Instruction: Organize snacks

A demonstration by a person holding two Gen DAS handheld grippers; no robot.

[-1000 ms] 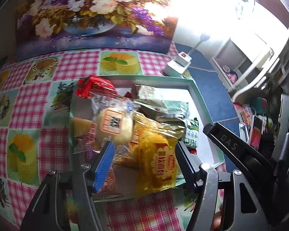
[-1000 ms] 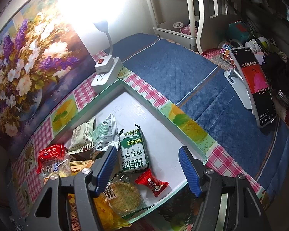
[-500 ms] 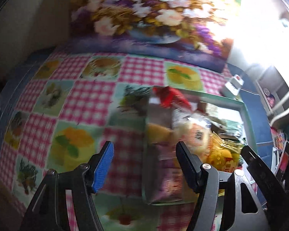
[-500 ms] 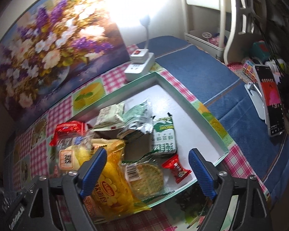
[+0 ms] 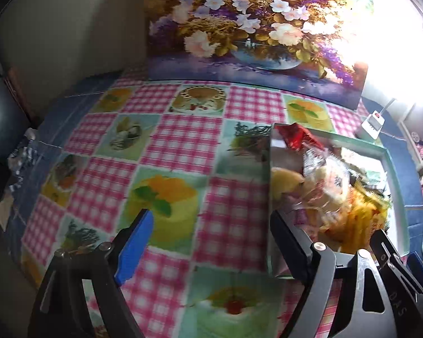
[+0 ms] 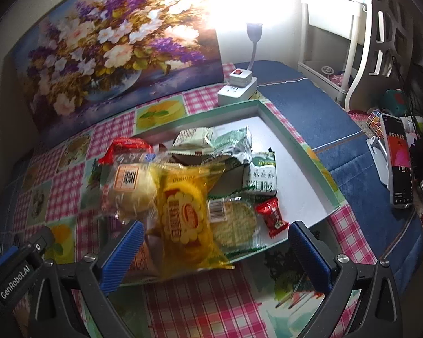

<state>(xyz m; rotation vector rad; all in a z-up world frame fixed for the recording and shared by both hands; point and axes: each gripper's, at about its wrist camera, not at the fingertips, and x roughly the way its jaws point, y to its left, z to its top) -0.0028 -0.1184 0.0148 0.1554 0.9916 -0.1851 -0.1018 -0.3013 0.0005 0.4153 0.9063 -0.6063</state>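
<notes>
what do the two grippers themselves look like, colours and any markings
Both the left gripper and right gripper have black angular frames with silver screws and ribbed blue finger pads. White "GenRobot.AI" lettering marks the left gripper's body. No cables or sleeves show.

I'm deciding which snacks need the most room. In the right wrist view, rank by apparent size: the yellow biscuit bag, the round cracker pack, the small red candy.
1. Yellow biscuit bag, though it lies nearest the camera, which flatters it.
2. Round cracker pack.
3. Small red candy, clearly smallest.

snacks in tray, painting behind
</notes>
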